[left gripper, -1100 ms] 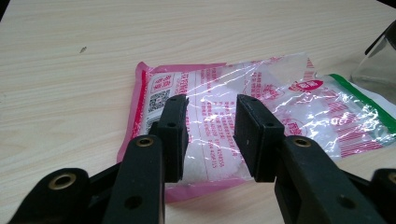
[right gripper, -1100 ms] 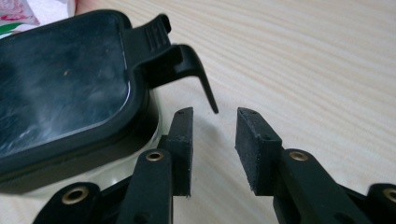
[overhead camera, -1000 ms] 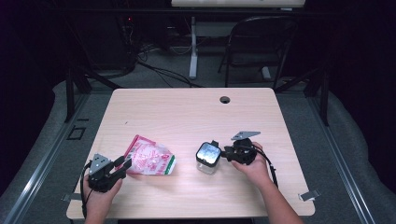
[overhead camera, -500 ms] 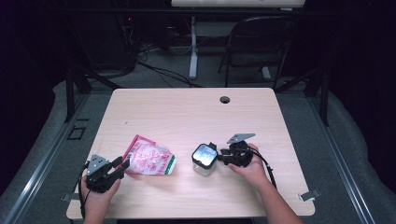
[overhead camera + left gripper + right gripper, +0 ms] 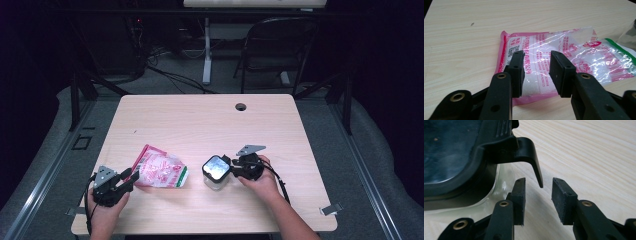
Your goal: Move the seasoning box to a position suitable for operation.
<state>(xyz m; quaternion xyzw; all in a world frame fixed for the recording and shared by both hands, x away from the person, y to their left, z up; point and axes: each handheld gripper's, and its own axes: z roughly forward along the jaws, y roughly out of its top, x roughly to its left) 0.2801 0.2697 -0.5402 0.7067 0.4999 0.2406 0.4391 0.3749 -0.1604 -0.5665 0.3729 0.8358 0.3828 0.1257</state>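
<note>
Sliding my right tool (image 5: 231,167) left since a second ago, jaws parted around the container's (image 5: 216,170) lid latch (image 5: 534,165), I judge unlatching comes next.

Container (image 5: 216,170) and right gripper (image 5: 235,168) shifted slightly leftward.

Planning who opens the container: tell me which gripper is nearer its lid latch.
Right. The right gripper has the lid latch at its open jaws; the left gripper is at the pink bag.

A lab or test room – bare wooden table (image 5: 200,120), folding chair (image 5: 277,50), floor cables (image 5: 170,75), dark surroundings
</note>
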